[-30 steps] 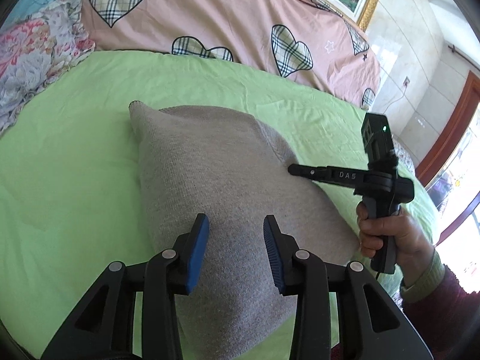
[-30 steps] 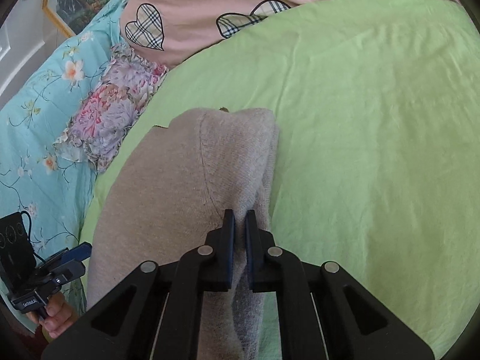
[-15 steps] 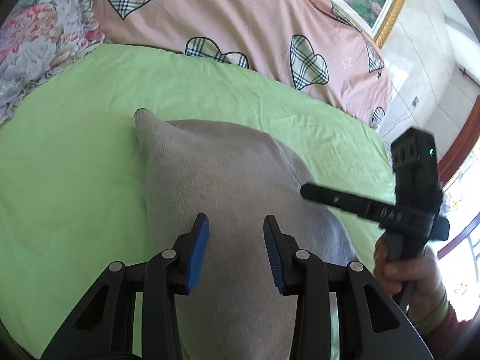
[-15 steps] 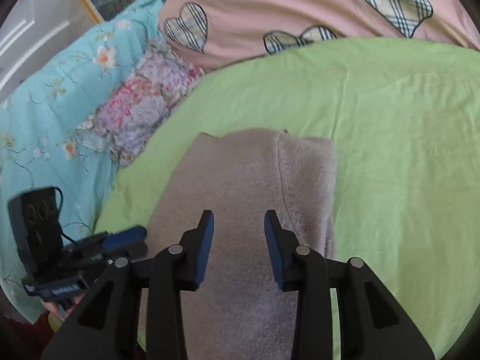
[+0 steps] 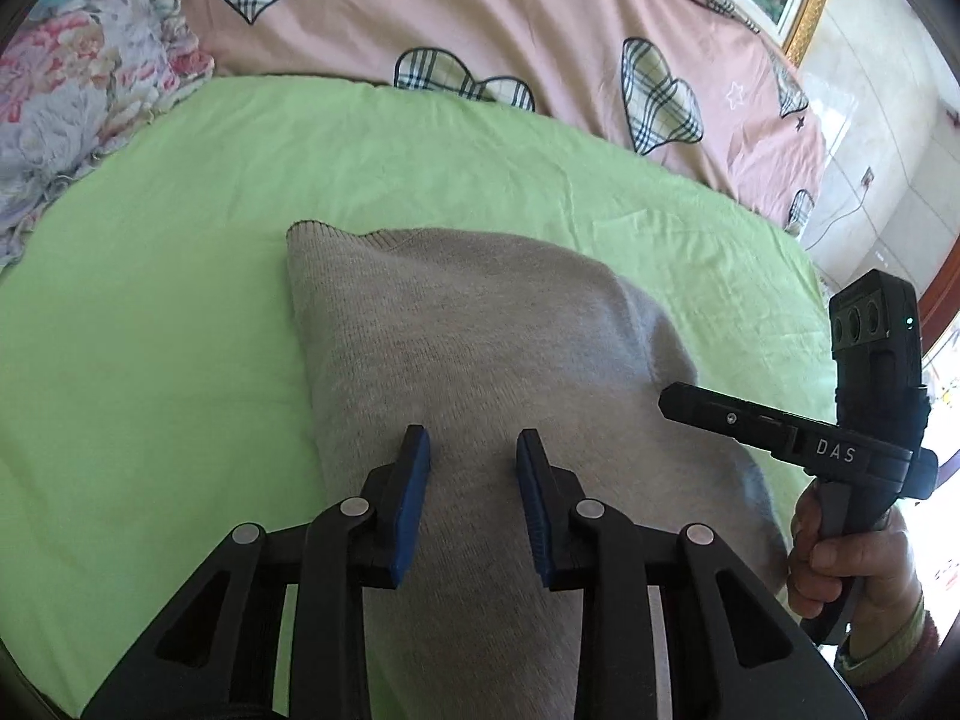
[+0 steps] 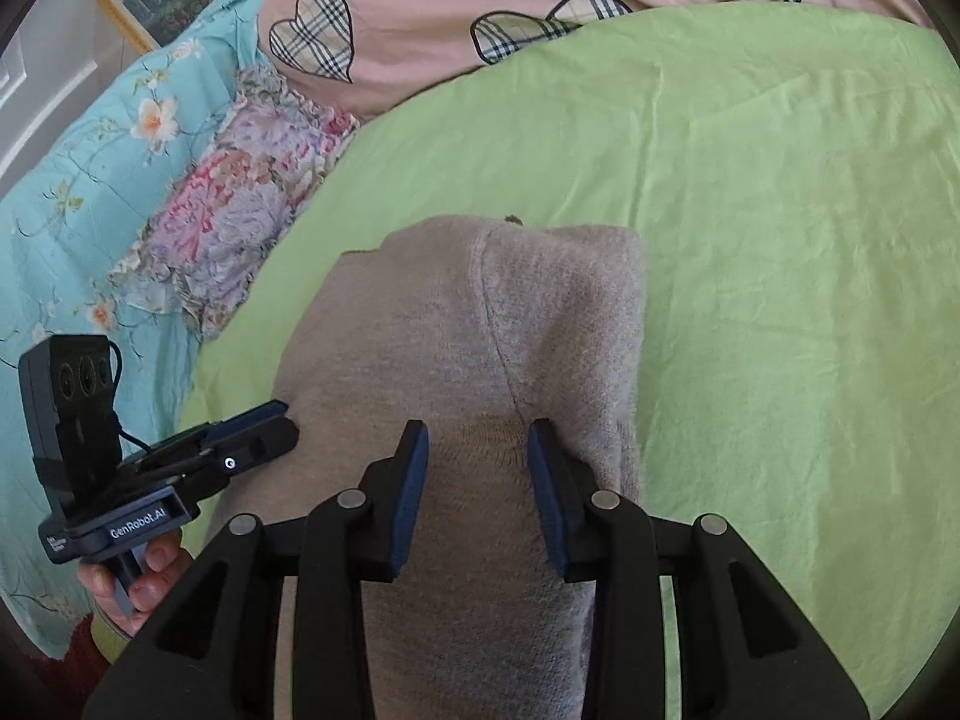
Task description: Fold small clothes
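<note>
Grey knit garment under both parted jaws, left's closing; seam shows only rightward.

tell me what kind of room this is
Most likely a bedroom: a grey knit garment lies on a bed's green sheet, with a pink heart-print quilt and a floral pillow behind it.

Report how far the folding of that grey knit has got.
Done: the grey knit lies on the green sheet with its right side folded over. In hand: nothing; the right claw stands open, the left claw is closing, pads off the cloth. Left: probably further folds.
</note>
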